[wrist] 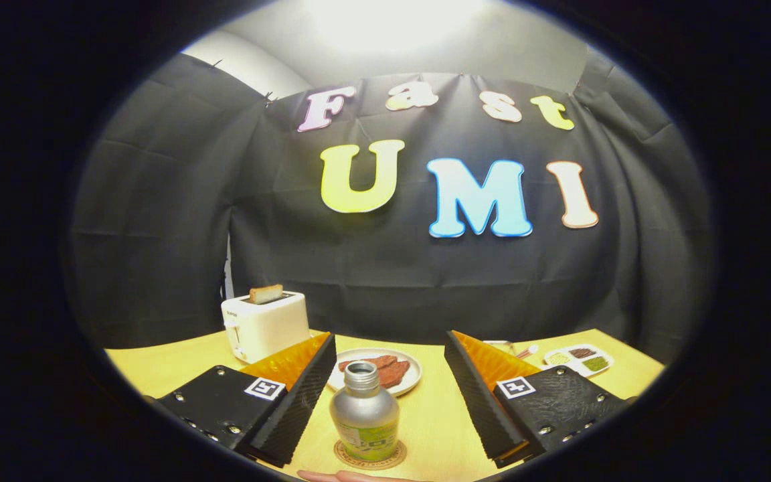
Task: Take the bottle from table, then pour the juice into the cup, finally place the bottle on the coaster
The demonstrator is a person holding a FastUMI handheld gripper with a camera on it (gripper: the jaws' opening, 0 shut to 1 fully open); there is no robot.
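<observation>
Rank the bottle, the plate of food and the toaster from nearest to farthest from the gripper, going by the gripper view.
The gripper is open, its jaws apart on either side of the bottle.
1. Bottle: between the jaws, standing on a coaster.
2. Plate of food: just beyond the bottle, ahead of the jaws.
3. Toaster: farthest, back on the left by the booth wall, with toast in it.

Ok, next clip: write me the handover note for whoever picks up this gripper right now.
Gripper: open, fingers spread either side of the bottle, touching nothing.
Bottle: upright on the coaster, between the fingers, cap off.
Beyond it: a plate of meat, a toaster to the left, a small dish to the right.
Cup: not identified here, so I cannot tell whether pouring happened.
A hand rests beside the coaster.
Left: confirm the pour; the bottle placement looks done.
</observation>
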